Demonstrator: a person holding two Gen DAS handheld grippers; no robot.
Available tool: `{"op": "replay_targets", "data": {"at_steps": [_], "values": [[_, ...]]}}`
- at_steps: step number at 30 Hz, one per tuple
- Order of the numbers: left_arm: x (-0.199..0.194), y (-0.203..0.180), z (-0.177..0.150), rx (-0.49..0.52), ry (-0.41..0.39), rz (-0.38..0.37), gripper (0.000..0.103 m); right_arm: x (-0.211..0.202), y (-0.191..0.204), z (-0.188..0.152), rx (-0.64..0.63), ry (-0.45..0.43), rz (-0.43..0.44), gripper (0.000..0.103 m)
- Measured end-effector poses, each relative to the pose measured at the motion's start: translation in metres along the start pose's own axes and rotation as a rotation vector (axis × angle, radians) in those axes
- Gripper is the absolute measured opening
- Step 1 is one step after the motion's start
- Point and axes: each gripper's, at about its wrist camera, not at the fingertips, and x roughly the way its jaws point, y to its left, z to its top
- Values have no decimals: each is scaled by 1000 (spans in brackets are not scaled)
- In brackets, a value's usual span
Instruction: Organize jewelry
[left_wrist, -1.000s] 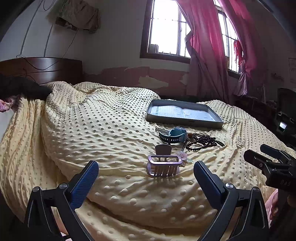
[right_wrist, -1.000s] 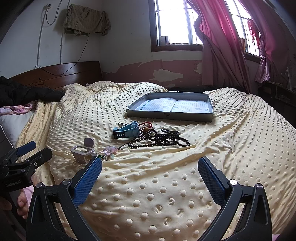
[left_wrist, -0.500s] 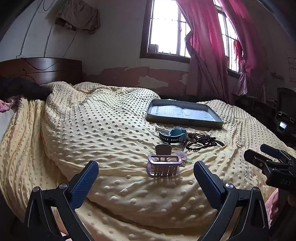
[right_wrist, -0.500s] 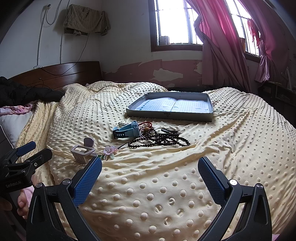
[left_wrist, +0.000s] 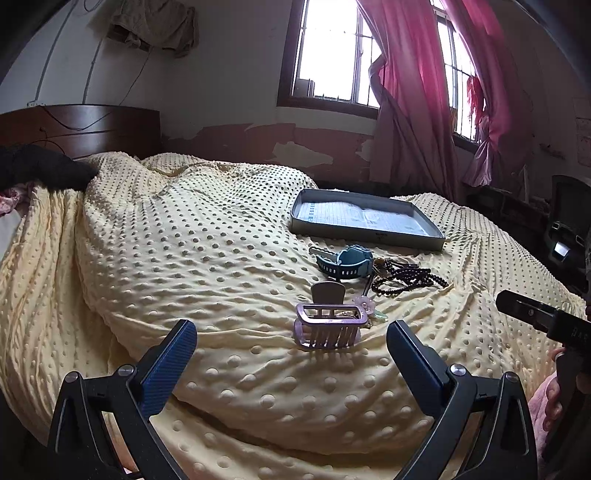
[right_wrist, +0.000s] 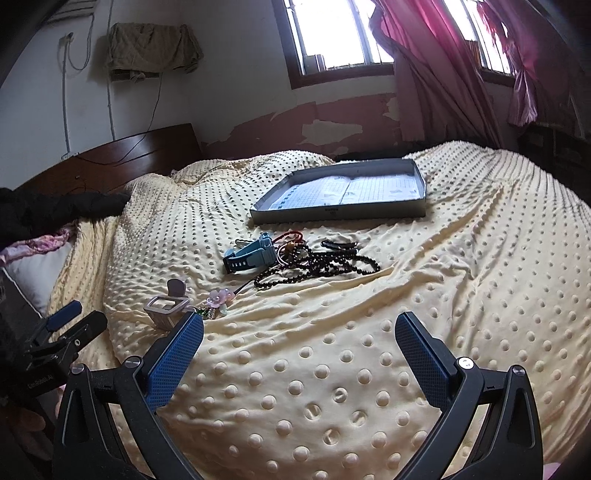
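Pink curtains hang upper right by the window; a dark headboard sits left behind the yellow dotted bedspread.

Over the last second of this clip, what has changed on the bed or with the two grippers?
The right gripper has tilted; its view now leans, horizon rotated. The left gripper stayed put. Both stay open and empty. The hair claw, blue watch, bead strands and tray lie unmoved.

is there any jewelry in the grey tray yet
No, the grey tray holds only a printed paper liner, while the beads and blue watch lie on the bedspread.
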Motion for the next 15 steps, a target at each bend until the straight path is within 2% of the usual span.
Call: {"op": "replay_targets", "data": {"at_steps": [5, 8, 11, 13, 15], "values": [[19, 0, 0, 22, 74, -39, 103, 14, -18, 3, 90, 99, 64, 102], [30, -5, 1, 49, 97, -61, 103, 28, -22, 10, 90, 171, 124, 102], [42, -11, 3, 58, 115, -74, 100, 43, -24, 20, 58, 235, 147, 102], [49, -14, 4, 57, 127, -87, 97, 53, -23, 26, 27, 263, 155, 99], [55, -18, 4, 65, 125, -86, 91, 61, -24, 31, -4, 289, 165, 90]]}}
